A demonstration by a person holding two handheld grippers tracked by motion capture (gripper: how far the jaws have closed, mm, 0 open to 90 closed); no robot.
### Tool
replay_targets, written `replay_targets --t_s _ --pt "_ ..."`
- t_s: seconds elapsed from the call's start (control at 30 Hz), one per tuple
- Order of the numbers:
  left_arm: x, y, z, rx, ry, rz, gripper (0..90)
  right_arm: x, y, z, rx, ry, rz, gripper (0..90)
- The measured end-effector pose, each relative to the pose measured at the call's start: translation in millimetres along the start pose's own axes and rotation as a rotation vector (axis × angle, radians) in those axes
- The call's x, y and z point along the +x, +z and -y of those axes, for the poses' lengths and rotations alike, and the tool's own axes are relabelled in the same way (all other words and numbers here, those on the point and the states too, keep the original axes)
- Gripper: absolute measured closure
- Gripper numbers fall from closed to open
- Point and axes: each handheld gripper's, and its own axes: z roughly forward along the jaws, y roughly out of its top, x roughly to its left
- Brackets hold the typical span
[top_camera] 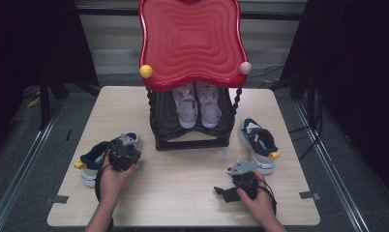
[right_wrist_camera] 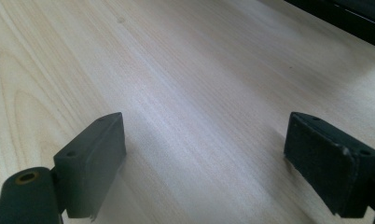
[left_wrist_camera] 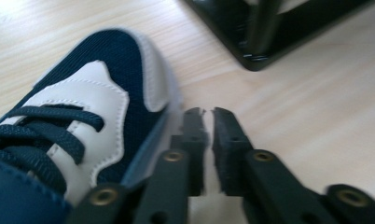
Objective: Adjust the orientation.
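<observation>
1. The navy mesh sneaker with white leather panels [left_wrist_camera: 83, 121] lies at the desk's near left, toe toward the rack, likely awaiting shelving.
2. The left gripper [left_wrist_camera: 206, 114] sits just right of its toe, jaws nearly closed on nothing.
3. The right gripper [right_wrist_camera: 204, 154] hovers over the bare pale wooden desk [right_wrist_camera: 176, 70], jaws wide apart.
4. The matching sneaker [top_camera: 258, 142] waits right of the black shoe rack [top_camera: 192, 140], which holds a pair of pale sneakers [top_camera: 197, 104] under its red top.

From my seat the high view is dim at its edges, with dark surroundings; light falls from above on the table [top_camera: 183, 169]. Glare whitens the wood in both gripper views. The shoe [left_wrist_camera: 78, 126] and the left gripper [left_wrist_camera: 208, 112] look soft, blurred up close.
</observation>
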Motion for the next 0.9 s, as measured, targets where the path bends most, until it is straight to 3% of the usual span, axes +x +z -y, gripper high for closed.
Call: replay_targets --t_s 0.17,0.33,0.47,0.53,0.63,0.7,0.8,0.9 --pt "1.3 -27.3 1.2 -0.027 0.024 0.041 61.6 -0.1 0.0 0.0 0.000 -0.001 0.001 12.1" --pt "12.0 -51.4 4.8 -0.025 0.027 0.028 49.3 -0.1 0.0 0.0 -0.001 -0.001 0.000 12.1" --pt "24.3 -65.3 9.2 -0.027 0.007 0.014 47.6 -0.1 0.1 0.0 -0.002 -0.001 -0.001 12.1" --pt "28.2 -69.1 11.2 -0.043 0.025 -0.010 46.4 -0.1 0.0 0.0 -0.002 -0.001 -0.001 12.1" --pt "31.9 -73.9 12.7 -0.041 0.019 -0.015 45.5 -0.1 0.1 0.0 -0.002 -0.001 -0.001 12.1" --pt "36.4 -74.6 14.4 -0.057 -0.008 0.002 45.2 -0.1 0.1 0.0 -0.002 -0.001 -0.001 12.1" --pt "38.0 -79.3 14.9 -0.070 0.014 -0.041 43.8 -0.1 0.1 0.0 -0.002 -0.001 -0.001 12.1" --pt "42.8 -82.4 16.9 -0.063 -0.003 -0.033 41.9 -0.1 0.1 0.0 -0.002 0.000 -0.001 12.1"
